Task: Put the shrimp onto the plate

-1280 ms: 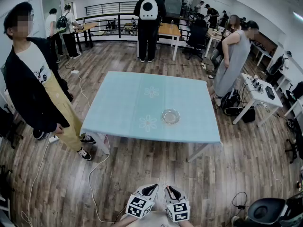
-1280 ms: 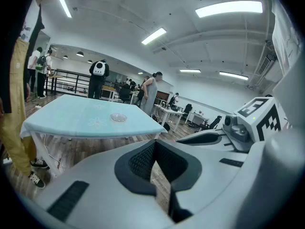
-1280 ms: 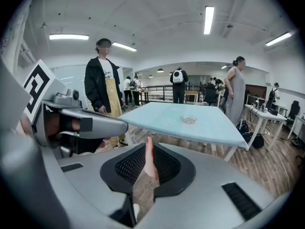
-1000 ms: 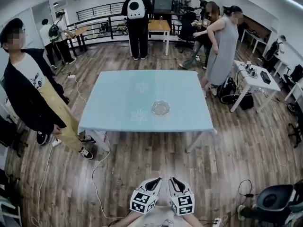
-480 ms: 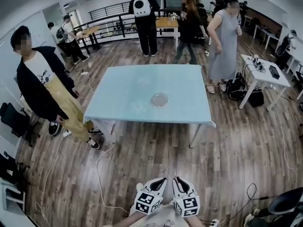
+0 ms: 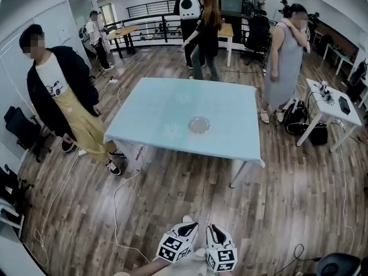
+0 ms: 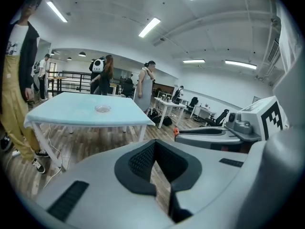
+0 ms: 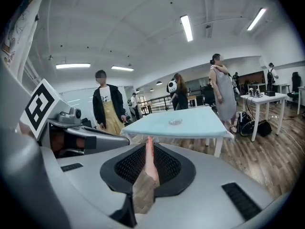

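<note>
A clear glass plate (image 6: 199,124) sits on the light blue table (image 6: 155,114), right of its middle and several steps ahead of me. It shows small and far in the left gripper view (image 7: 102,109) and the right gripper view (image 8: 175,121). Both grippers are held low and close to my body, side by side. My right gripper (image 8: 147,151) (image 6: 213,230) is shut on a pink shrimp (image 8: 149,168) that stands upright between its pads. My left gripper (image 7: 155,149) (image 6: 190,229) is shut with nothing in it.
A person in a black jacket and yellow trousers (image 6: 63,96) stands by the table's left corner. A person in a grey dress (image 6: 284,62) stands at its far right, near a white side table (image 6: 333,105). Cables (image 6: 123,194) trail over the wooden floor.
My view has swung a little, so the table sits slightly differently in the frame. Two people behind the table have walked along its far side. Both grippers stay low and together.
</note>
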Demonstrator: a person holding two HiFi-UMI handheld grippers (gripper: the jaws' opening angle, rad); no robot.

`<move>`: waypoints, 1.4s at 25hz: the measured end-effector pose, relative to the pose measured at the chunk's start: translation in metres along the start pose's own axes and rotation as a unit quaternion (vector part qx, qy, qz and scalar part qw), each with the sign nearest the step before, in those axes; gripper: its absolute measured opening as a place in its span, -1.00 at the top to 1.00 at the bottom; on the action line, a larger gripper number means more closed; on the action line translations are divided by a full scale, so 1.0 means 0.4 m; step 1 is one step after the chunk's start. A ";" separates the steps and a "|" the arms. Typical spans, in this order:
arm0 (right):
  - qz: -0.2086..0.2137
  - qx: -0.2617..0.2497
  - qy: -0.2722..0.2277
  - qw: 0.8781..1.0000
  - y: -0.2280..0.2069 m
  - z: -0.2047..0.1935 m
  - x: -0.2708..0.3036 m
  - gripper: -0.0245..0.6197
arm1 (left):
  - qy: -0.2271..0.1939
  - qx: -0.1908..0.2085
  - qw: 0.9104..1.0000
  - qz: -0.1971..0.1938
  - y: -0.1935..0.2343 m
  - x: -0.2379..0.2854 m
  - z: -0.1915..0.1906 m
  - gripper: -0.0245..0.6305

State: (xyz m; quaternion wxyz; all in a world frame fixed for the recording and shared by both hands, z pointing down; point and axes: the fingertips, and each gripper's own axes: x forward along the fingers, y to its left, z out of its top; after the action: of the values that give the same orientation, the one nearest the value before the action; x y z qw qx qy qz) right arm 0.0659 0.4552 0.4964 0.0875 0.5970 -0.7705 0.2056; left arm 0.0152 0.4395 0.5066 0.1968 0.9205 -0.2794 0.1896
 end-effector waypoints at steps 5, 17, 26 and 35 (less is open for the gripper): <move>-0.001 0.004 0.010 1.000 -0.044 0.046 0.097 0.70 | -0.007 -0.014 1.000 0.003 0.080 0.072 0.047 0.90; 0.025 -0.056 0.007 0.998 -0.093 0.274 0.460 0.70 | -0.058 -0.031 0.997 0.037 0.404 0.194 0.278 0.90; 0.042 -0.076 0.010 0.996 -0.085 0.360 0.635 0.70 | -0.065 -0.038 0.996 0.055 0.538 0.235 0.323 0.90; 0.087 -0.080 0.038 0.992 -0.076 0.362 0.747 0.70 | -0.072 -0.067 0.991 0.091 0.633 0.260 0.344 0.90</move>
State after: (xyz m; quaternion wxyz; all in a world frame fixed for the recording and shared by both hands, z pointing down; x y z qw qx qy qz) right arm 0.0298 0.1241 0.4861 0.1460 0.5104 -0.8296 0.1729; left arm -0.0208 0.1355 0.5020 0.2191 0.8871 -0.3880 0.1208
